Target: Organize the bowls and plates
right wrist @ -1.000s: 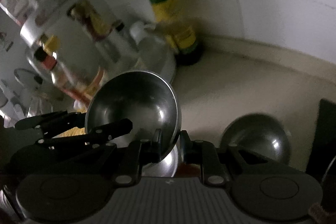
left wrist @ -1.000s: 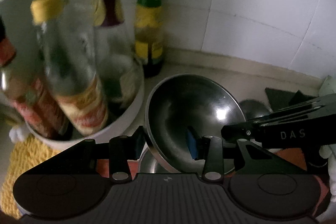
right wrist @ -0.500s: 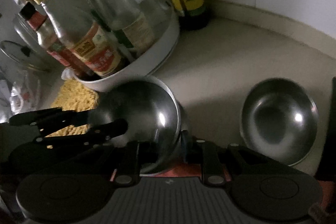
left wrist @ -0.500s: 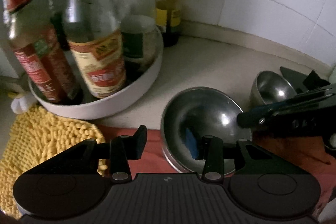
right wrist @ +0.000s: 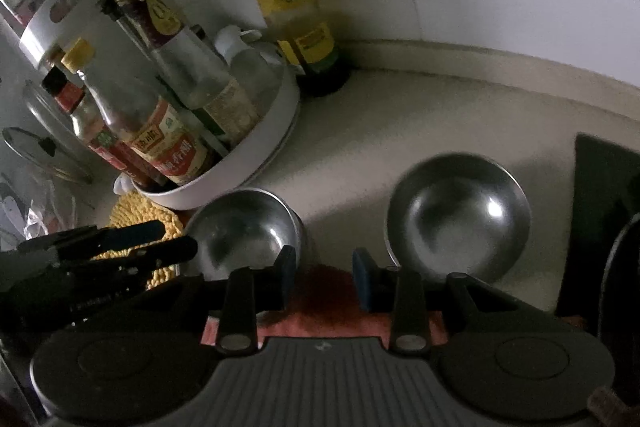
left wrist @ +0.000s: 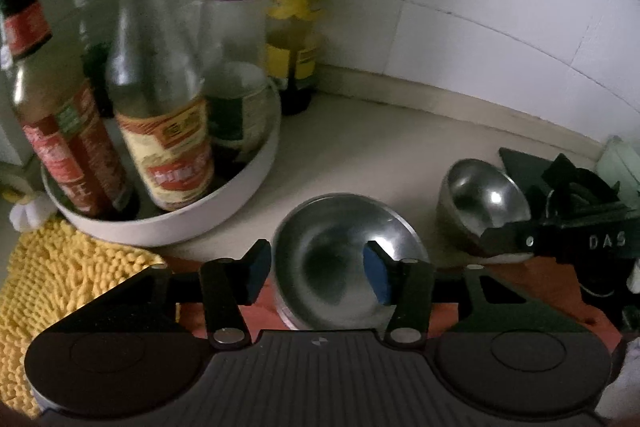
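Your left gripper (left wrist: 316, 273) hangs with jaws spread, straddling the steel bowl (left wrist: 346, 261) that sits upright on the red cloth (left wrist: 262, 315), near the countertop's (left wrist: 360, 147) front edge; whether the pads touch the rim, you cannot tell. Your right gripper (right wrist: 324, 277) is spread too, empty, over the cloth between that bowl and a second steel bowl (right wrist: 458, 217) resting on the counter. White bottle rack (left wrist: 168, 223) stands just beside the first bowl, toward the wall corner.
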`<state>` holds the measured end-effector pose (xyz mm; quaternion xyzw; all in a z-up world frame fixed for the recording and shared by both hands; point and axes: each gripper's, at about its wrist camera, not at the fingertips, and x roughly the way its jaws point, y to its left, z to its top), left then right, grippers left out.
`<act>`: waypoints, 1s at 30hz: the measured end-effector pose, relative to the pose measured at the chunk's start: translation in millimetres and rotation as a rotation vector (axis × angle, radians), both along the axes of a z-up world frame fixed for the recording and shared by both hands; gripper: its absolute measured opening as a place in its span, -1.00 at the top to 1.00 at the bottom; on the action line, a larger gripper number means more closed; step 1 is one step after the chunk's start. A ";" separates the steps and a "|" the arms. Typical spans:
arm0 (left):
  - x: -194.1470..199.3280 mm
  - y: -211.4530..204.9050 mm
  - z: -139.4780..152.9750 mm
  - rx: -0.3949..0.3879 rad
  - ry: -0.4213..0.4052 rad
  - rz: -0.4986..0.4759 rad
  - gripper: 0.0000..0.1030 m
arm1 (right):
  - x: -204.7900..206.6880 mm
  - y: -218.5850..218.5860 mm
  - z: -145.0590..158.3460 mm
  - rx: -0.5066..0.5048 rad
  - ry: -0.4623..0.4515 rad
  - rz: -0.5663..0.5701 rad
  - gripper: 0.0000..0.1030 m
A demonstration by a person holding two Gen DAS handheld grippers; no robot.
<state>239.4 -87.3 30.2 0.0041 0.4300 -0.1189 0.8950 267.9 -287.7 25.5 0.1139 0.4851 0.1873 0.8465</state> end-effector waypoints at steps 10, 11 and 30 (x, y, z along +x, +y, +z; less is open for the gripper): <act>5.5 -52.7 -1.0 0.034 -0.007 -0.111 -0.38 | -10.0 -30.5 -0.4 0.012 0.006 -0.071 0.42; 7.5 -58.6 -2.0 0.039 -0.007 -0.120 -0.40 | -11.8 -35.4 0.8 0.011 0.003 -0.083 0.42; 64.8 -136.2 -37.0 0.067 0.097 -0.203 -0.64 | 8.0 -105.9 -22.3 0.012 0.053 -0.247 0.30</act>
